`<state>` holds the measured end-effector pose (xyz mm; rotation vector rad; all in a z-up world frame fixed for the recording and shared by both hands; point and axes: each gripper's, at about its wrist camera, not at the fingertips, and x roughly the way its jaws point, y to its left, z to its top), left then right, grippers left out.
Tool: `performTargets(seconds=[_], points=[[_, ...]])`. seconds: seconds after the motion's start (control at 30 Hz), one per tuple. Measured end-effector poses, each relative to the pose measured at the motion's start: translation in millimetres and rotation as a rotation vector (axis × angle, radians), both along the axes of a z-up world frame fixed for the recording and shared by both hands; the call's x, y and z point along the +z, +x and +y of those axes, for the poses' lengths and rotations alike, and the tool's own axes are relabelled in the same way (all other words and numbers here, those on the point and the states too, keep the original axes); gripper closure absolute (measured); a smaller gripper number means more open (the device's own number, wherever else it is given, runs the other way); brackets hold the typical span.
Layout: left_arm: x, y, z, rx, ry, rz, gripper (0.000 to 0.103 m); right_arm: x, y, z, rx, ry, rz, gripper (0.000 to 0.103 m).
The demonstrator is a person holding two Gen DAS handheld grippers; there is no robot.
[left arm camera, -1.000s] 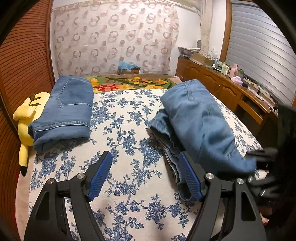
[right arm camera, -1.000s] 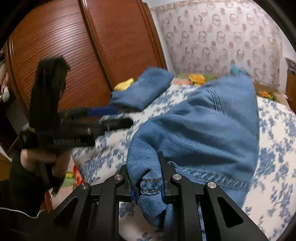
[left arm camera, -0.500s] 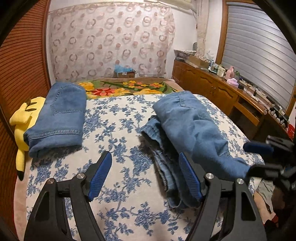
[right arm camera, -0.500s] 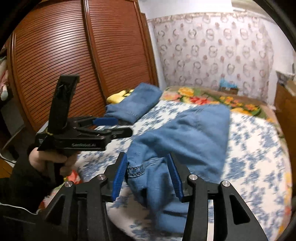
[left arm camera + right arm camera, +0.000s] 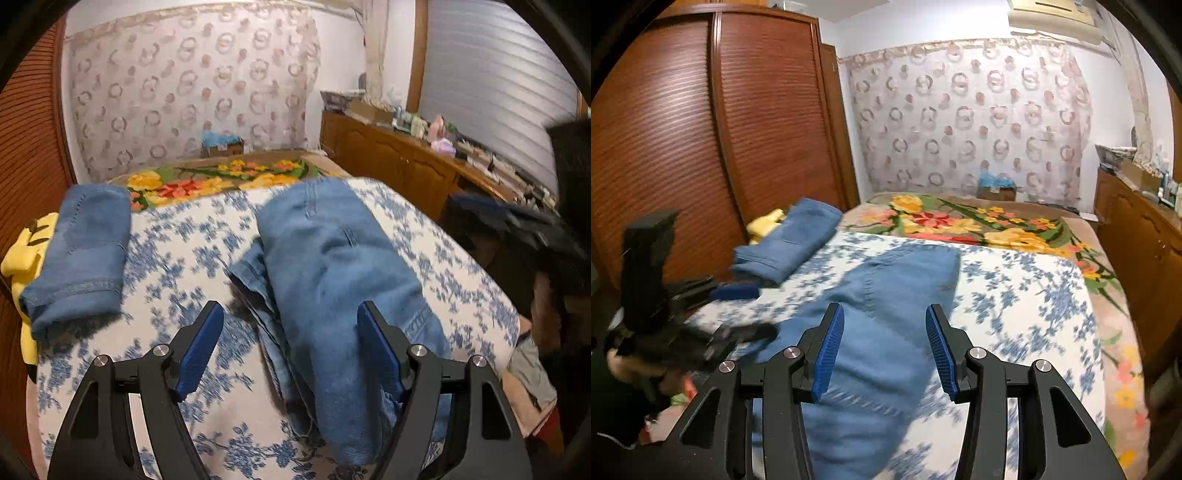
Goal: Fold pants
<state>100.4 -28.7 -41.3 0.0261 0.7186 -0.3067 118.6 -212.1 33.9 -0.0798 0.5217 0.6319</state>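
A pair of blue jeans lies folded lengthwise on the flowered bedspread, with crumpled layers showing along its left edge. My left gripper hovers over the near end, open wide, and its pads touch nothing. In the right wrist view the same jeans spread out beneath my right gripper, which is open with its blue pads clear of the cloth. Each gripper shows blurred in the other's view: the right gripper at the right, the left gripper at the left in a person's hand.
A second pair of jeans, folded, rests at the bed's far left on a yellow plush toy. A slatted wooden wardrobe stands along the left. A wooden sideboard with small items runs along the right. A floral blanket covers the bed's head.
My right gripper opened and let go of the jeans' edge, then drew back and up; the jeans now lie flat. My left gripper shifted right, over the jeans' near end.
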Motion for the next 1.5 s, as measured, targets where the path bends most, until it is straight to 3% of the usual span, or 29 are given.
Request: performTargets(seconds=[0.37, 0.47, 0.5, 0.57, 0.67, 0.77, 0.9, 0.97, 1.17, 1.5], points=[[-44.3, -8.5, 2.1, 0.026, 0.053, 0.082, 0.027, -42.2, 101.4, 58.2, 0.043, -0.082, 0.222, 0.054], [-49.6, -10.7, 4.0, 0.025, 0.046, 0.086, 0.027, -44.8, 116.4, 72.8, 0.043, -0.081, 0.215, 0.055], [-51.0, -12.0, 4.2, 0.024, 0.05, 0.085, 0.027, -44.3, 120.0, 78.0, 0.043, -0.085, 0.214, 0.059], [-52.2, -13.8, 5.2, 0.026, 0.056, 0.083, 0.027, -47.3, 131.4, 91.2, 0.058, -0.087, 0.239, 0.076], [-54.9, -16.4, 8.7, 0.03, 0.05, 0.087, 0.027, -49.5, 143.6, 105.9, 0.066, -0.118, 0.209, 0.084], [-57.6, -18.4, 9.5, 0.031, 0.047, 0.085, 0.027, -47.9, 146.3, 114.2, 0.041, -0.093, 0.201, 0.084], [-54.4, -19.5, 10.2, 0.026, 0.03, 0.09, 0.027, -52.1, 137.6, 108.6, 0.014, -0.111, 0.202, 0.076], [-50.8, -18.8, 12.1, 0.021, 0.019, 0.087, 0.027, -47.5, 135.4, 103.3, 0.011, -0.091, 0.207, 0.064], [-29.7, 0.6, 21.5, 0.036, -0.005, 0.05, 0.027, -44.0, 112.7, 84.3, 0.055, -0.091, 0.229, 0.044], [-20.2, 70.0, 11.2, 0.027, -0.006, 0.067, 0.027, -44.3, 115.8, 59.4, 0.11, -0.068, 0.308, 0.031]])
